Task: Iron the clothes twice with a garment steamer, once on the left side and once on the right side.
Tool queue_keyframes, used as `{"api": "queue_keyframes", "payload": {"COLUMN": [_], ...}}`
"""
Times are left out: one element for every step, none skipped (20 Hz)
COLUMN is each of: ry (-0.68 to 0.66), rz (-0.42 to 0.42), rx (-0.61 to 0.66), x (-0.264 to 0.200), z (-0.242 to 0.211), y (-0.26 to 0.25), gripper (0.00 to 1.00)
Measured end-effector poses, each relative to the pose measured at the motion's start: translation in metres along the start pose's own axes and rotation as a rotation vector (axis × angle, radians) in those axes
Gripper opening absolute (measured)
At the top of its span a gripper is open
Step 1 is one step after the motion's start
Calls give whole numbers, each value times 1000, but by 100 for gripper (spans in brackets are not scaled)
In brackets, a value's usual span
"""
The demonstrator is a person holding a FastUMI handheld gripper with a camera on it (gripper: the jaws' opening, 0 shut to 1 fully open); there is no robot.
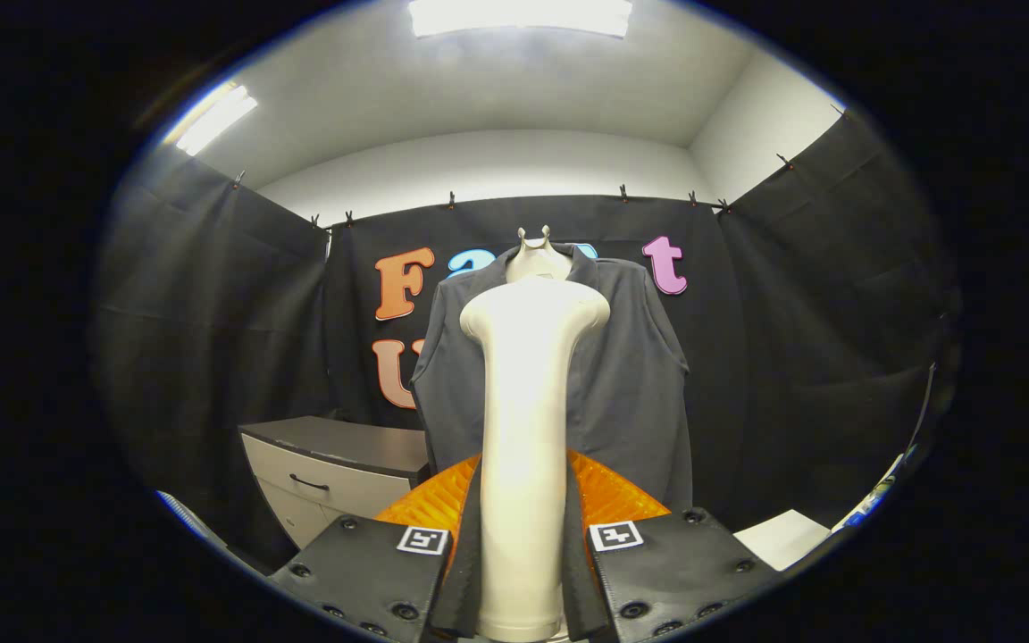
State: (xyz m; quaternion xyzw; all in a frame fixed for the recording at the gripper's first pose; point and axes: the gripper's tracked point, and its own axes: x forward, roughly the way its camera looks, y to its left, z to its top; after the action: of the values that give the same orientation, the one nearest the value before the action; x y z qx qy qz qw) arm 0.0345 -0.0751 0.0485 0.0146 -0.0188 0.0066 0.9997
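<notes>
A cream-white garment steamer [525,429] stands upright between my gripper's [523,527] two fingers, which press on its handle from both sides. Its wide head points away from me at chest height of a dark grey sleeveless garment [631,384]. That garment hangs on a pale mannequin bust [535,259] straight ahead, in front of the black cloth wall. The steamer covers the middle of the garment; both sides of the fabric show beside it. I cannot tell whether the head touches the cloth.
A low cabinet [336,473] with a dark top and a drawer handle stands to the left of the garment. A white sheet or box [782,536] lies low on the right. Black cloth walls close the booth on three sides.
</notes>
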Motion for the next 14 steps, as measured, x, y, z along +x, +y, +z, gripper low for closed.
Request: {"api": "queue_keyframes", "payload": {"ry": [-2,-5,-13,-20,-25,-31,-36,-41,-42,-46,-51,-50,-52,-52], "rz": [0,1,6,11,12,11,11,11,11,16,22,23,24,27], "rx": [-3,-4,-1,2,4,3,1,1,2,4,4,0,-4,-4], "x": [-1,-2,-5,-8,-9,-10,-11,-12,-11,-13,-13,-15,-15,-16], "z": [3,4,8,12,14,16,18,18,20,22,24,24,24,25], "y": [0,1,2,4,5,4,4,4,5,8,10,10,11,12], "gripper": [43,43,43,43,43,43,43,43,43,43,43,43,43,43]}}
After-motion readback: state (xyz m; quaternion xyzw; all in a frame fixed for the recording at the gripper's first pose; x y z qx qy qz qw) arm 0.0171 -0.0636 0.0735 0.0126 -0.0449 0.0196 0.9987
